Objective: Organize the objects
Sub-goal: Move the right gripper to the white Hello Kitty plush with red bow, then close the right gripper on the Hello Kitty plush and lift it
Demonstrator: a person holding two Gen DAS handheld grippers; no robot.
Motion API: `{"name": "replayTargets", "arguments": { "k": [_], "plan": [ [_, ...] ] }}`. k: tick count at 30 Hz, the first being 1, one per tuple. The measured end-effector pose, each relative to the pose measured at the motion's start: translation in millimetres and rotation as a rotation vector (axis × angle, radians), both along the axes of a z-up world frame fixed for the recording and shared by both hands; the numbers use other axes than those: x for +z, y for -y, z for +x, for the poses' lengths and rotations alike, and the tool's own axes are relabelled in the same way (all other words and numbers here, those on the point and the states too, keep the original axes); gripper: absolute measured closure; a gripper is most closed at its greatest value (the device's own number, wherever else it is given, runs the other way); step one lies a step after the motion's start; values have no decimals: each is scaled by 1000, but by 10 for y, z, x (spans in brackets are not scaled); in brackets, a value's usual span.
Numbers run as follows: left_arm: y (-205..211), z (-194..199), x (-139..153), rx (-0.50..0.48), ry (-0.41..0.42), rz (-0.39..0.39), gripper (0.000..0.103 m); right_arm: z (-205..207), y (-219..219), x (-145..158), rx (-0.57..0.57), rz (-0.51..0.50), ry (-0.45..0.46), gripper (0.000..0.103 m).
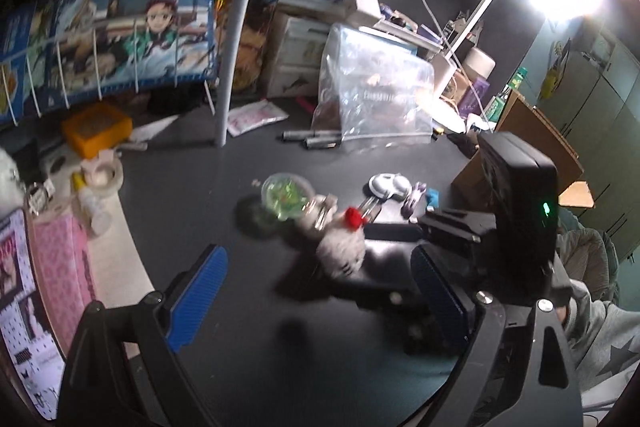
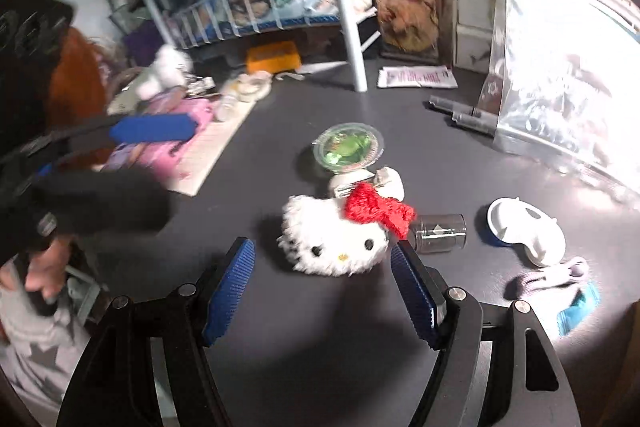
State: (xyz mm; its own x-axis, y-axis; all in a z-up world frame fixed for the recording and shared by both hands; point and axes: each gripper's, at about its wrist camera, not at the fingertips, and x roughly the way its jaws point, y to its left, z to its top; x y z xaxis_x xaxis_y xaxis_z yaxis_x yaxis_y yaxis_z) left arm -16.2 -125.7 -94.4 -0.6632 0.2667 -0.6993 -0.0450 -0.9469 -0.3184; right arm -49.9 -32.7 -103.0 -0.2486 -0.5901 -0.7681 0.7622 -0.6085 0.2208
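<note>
A white cat plush with a red bow lies on the dark table. My right gripper is open, its blue pads just in front of the plush on both sides. Behind the plush sit a green-lidded cup, a small clear jar on its side and a white dish. In the left wrist view the plush lies between my open left gripper and the cup; the right gripper's black body stands at the right. My left gripper also shows in the right wrist view.
A clear plastic bag and grey markers lie at the back. A white rack post, an orange box, a tape roll and a pink box stand left. A cardboard box is at the right.
</note>
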Motion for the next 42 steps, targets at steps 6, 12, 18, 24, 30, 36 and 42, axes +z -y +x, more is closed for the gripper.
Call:
{"name": "replayTargets", "arguments": {
  "k": [6,12,18,24,30,36,42],
  "plan": [
    [31,-34,-120,-21,23,61,11,-113,76,-63,-30,15,-18,46],
    [-18,-77,-136,-45,29,63,11,-24,59,-48,-15,28,-42,57],
    [-83,-149,-54,-77,21,98,11,108,1,79,19,18,-83,57],
    [-217,-209,136,-134,-2,118,21,305,-73,339,49,3,-167,57],
    [-410,-235,373,-175,-41,104,38,418,-194,644,56,-35,-221,57],
    [-675,-274,669,-216,-88,72,61,522,-376,1000,59,-63,-311,58],
    [-1047,-360,1011,-275,-157,37,73,565,-653,1321,23,-71,-399,58]
  ]
}}
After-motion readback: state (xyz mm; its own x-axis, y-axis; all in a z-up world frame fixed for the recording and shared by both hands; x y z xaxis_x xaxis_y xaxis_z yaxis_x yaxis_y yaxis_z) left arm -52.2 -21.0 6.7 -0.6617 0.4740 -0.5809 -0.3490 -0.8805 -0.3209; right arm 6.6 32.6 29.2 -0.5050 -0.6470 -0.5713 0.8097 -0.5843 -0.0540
